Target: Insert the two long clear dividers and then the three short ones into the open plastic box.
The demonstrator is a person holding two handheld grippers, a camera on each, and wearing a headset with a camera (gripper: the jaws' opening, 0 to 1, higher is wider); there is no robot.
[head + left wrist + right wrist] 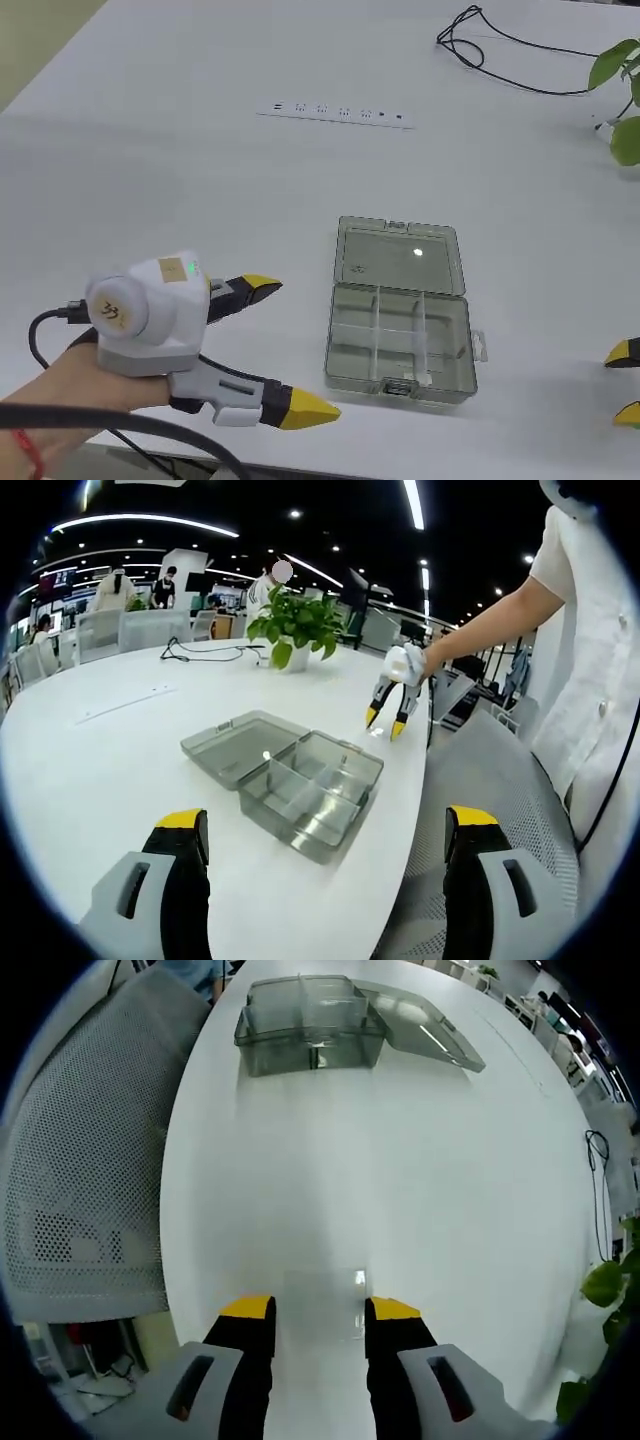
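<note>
hovering left of the open plastic box (350, 372) on the table (200, 180), my left tongs (285, 348) are released and empty. my right tongs (320, 1308), right of it, straddle a clear divider (325, 1288) lying flat; i cannot tell if they pinch it. the open plastic box lies straight ahead of them.

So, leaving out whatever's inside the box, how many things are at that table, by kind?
Claws: 2 (left, right)
Box: 1
Loose clear divider, faint, between the right claw's tips: 1
Power strip: 1
Cable: 1
Plant: 1
Total: 7
</note>
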